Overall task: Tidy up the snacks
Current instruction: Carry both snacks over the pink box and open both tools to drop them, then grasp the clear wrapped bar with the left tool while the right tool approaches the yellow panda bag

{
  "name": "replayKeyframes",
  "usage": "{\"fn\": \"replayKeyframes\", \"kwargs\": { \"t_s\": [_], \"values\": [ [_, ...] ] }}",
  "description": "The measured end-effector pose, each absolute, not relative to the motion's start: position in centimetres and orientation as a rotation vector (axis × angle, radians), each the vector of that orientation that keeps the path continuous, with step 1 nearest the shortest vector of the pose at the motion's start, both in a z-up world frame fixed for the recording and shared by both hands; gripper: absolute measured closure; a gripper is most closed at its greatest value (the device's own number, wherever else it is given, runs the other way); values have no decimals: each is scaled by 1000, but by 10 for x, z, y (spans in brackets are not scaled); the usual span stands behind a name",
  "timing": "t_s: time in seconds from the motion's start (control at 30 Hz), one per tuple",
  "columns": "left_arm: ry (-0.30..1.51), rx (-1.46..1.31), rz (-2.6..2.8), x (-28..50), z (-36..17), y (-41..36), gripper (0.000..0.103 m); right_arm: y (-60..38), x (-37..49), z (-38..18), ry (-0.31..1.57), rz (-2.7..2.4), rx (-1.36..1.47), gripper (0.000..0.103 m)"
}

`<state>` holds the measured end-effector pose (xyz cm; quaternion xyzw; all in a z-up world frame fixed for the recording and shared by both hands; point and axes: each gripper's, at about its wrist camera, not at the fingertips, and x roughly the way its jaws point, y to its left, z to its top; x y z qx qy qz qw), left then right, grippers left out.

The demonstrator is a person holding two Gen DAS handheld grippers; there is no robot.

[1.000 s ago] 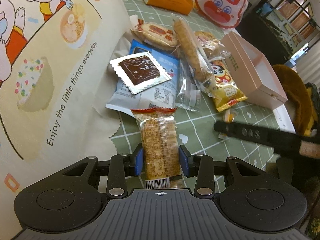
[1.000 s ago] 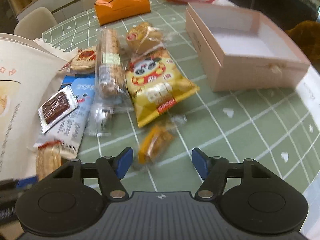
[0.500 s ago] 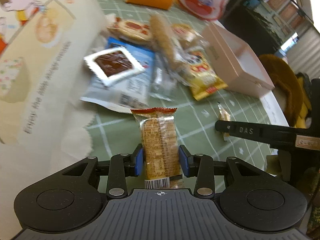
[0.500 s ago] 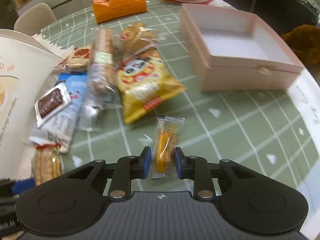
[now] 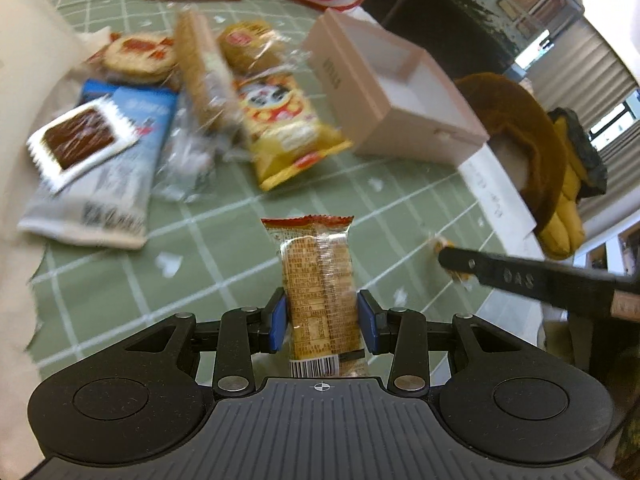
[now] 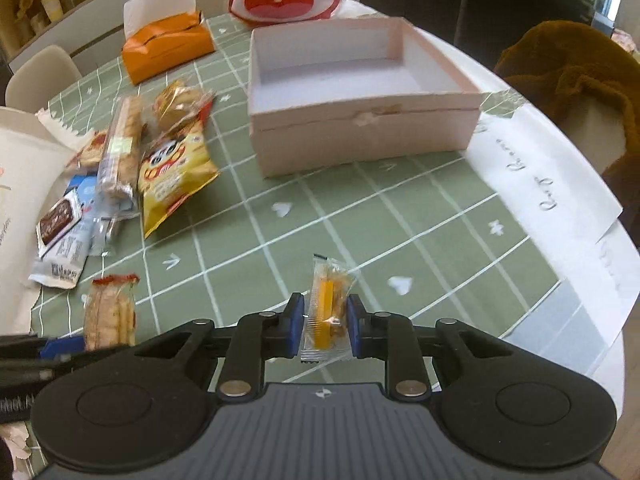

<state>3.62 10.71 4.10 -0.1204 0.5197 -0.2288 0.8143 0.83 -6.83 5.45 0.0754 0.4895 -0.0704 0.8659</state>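
The green checked tablecloth [image 6: 420, 216] spread below and ahead of both sets of jaws, and nothing held touched it. The pink box [image 6: 360, 128] was the largest thing on it: open, with nothing visible inside it, straight ahead of the right gripper's jaws and ahead and to the right of the left gripper's. Left of the box, well forward of both grippers, lay the loose pile of snacks, with the yellow chip bag [image 6: 176, 176] nearest the box and the blue-and-white packet [image 5: 108, 160] under a chocolate square at the far left. A long biscuit tube and a few round cakes lay across the pile.

The left gripper [image 5: 323, 322] was closed on the wafer packet [image 5: 320, 292], its pads pressing the packet's long sides near the barcode end, with the red-edged end pointing forward and clear of the cloth. The right gripper [image 6: 325, 324] had its jaws drawn in narrow and was clamped on the small orange candy [image 6: 326, 308], gripping low so most of the wrapper stood above the pads.

Both seemed bound for the box. To do that well, I judged each should be carried over the near wall with the snack's free end high enough to clear the rim, then lowered until it was close to the box floor before the jaws eased. The wafer packet would best lie flat along one wall. The candy is light and crinkly, so it may cling to a pad; a full, unhurried opening would suit it. One gripper should go in at a time, so the two do not crowd over the opening.
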Motion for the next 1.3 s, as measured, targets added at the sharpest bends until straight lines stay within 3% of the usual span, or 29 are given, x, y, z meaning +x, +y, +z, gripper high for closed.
{"fn": "replayKeyframes", "kwargs": {
  "t_s": [0.27,0.47,0.5,0.57,0.6,0.73,1.0,1.3],
  "values": [
    [910,-216,-590,105,136,57,61,-123,28,143,803,-53,195,81],
    [958,-316,-673,198,131,9,58,-166,88,163,717,-10,212,80],
    [1004,-309,-665,217,119,-4,60,-170,101,160,720,-2,220,78],
    [1026,-256,-616,233,103,-18,60,-181,126,149,780,-39,235,59],
    [1008,-238,-602,233,102,-18,60,-185,130,144,793,-61,228,57],
    [956,-255,-541,213,102,8,60,-194,111,121,810,-95,212,39],
    [957,-177,-312,160,85,92,60,-162,82,71,932,-128,232,39],
    [962,-223,-82,118,64,194,60,-68,73,57,1003,-78,180,37]
  ]
}}
